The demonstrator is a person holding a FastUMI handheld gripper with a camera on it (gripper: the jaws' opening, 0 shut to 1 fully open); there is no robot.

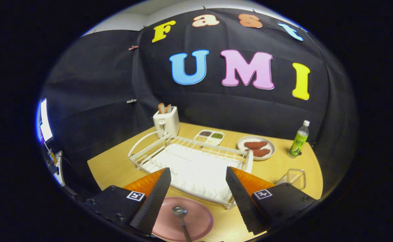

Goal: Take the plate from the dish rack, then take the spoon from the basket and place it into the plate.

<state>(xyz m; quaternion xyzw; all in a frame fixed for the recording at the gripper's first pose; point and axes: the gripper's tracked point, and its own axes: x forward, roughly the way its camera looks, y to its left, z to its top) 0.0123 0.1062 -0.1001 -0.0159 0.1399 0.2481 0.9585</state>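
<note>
A pink plate point(196, 218) lies flat on the wooden table in front of the white dish rack point(189, 161), low between my fingers. A metal spoon point(182, 216) rests in the plate, bowl toward the rack, handle running back toward me. My gripper point(198, 178) hovers above the plate and the rack's near edge, open, with nothing between its fingers. The clear wire basket point(294, 178) stands beside the right finger, to the right of the rack. The rack's tray holds no dishes.
Behind the rack stands a white toaster point(166, 121) with bread in it. A small divided tray point(209, 136) of food, a plate with sausages point(256, 148) and a green bottle point(299, 139) line the back of the table point(116, 164). A lit screen point(44, 121) is off the table's left side.
</note>
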